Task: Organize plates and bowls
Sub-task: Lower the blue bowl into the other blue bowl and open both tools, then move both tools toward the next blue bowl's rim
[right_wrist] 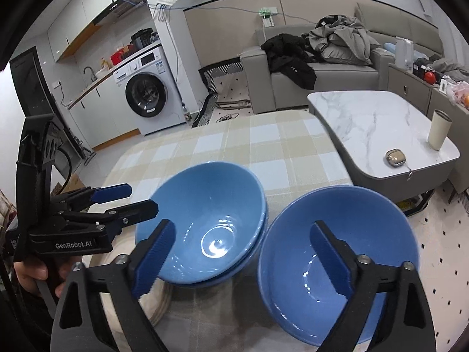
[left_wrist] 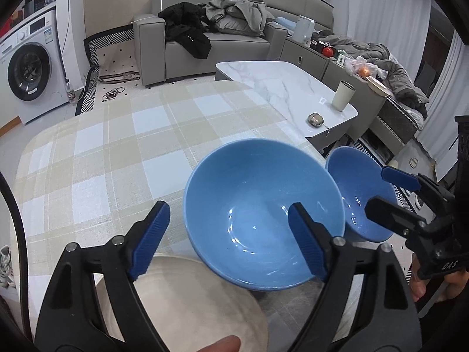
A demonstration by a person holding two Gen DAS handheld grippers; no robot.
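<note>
A stack of blue bowls (left_wrist: 258, 217) (right_wrist: 205, 223) sits on the checked tablecloth (left_wrist: 123, 152). A single blue bowl (right_wrist: 337, 261) (left_wrist: 356, 193) stands to its right near the table edge. A beige plate (left_wrist: 193, 299) (right_wrist: 159, 302) lies left of the stack, close to me. My left gripper (left_wrist: 231, 240) is open above the stack's near rim and the plate, holding nothing; it shows in the right wrist view (right_wrist: 129, 198). My right gripper (right_wrist: 243, 261) is open, one finger inside the single bowl; it also shows in the left wrist view (left_wrist: 384, 187).
A white marble coffee table (right_wrist: 375, 123) stands beyond the right edge, with a cream tumbler (right_wrist: 438, 130) and a small case (right_wrist: 394, 157) on it. A grey sofa (left_wrist: 211, 44) with clothes and a washing machine (left_wrist: 29, 70) are farther back.
</note>
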